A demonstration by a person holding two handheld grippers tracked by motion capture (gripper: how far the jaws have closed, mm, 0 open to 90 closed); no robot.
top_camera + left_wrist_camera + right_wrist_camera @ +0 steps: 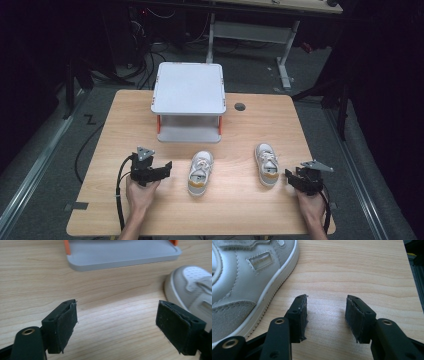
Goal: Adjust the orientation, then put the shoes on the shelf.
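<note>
Table: I see a wooden table [240, 210] with a round grommet hole [240, 106] near its far edge.

Rack: a grey two-level shelf rack [188, 87] with orange posts stands at the far middle of the table; in my left gripper view its lower tray [120, 253] lies ahead across bare wood.

Left shoe: a small white shoe with a tan heel [200, 172] lies in front of the rack, toe towards it, near my left gripper on that gripper's right side. In the left gripper view its toe [192, 287] sits just behind the right-hand jaw.

Right shoe: its mate [266, 164] lies to the right, well apart from the first, toe also pointing away from me. In the right gripper view its side [244, 287] runs just beside the left-hand jaw; whether they touch I cannot tell.

Left gripper: my left gripper [159, 170] is low over the table, jaws wide apart, with bare wood between its pads [66, 326] and nothing held.

Right gripper: my right gripper [291, 178] sits just right of the right shoe's heel, jaws partly apart, holding nothing, with bare wood between its pads [303, 317].
</note>
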